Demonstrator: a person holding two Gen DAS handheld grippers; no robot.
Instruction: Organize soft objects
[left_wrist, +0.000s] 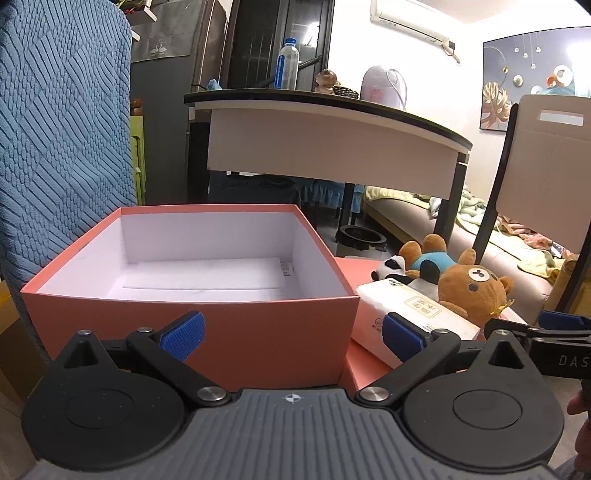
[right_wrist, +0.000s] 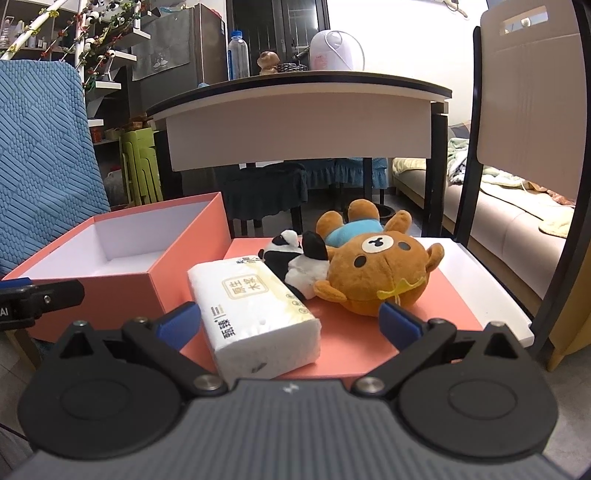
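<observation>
The box (left_wrist: 192, 295) before my wide-open left gripper (left_wrist: 293, 334) holds nothing; the tissue pack (right_wrist: 255, 314) lies at twelve o'clock between my right gripper's (right_wrist: 291, 325) spread jaws, untouched.

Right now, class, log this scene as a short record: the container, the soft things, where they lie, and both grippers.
container: pink box, open, nothing inside
soft things: tissue pack, panda plush, brown bear plush
where: all three on the pink lid beside the box, none boxed yet
contact: panda lies between pack and bear, touching both
left gripper: open, holds nothing, facing the box
right gripper: open, pack between its fingers, not gripped
</observation>
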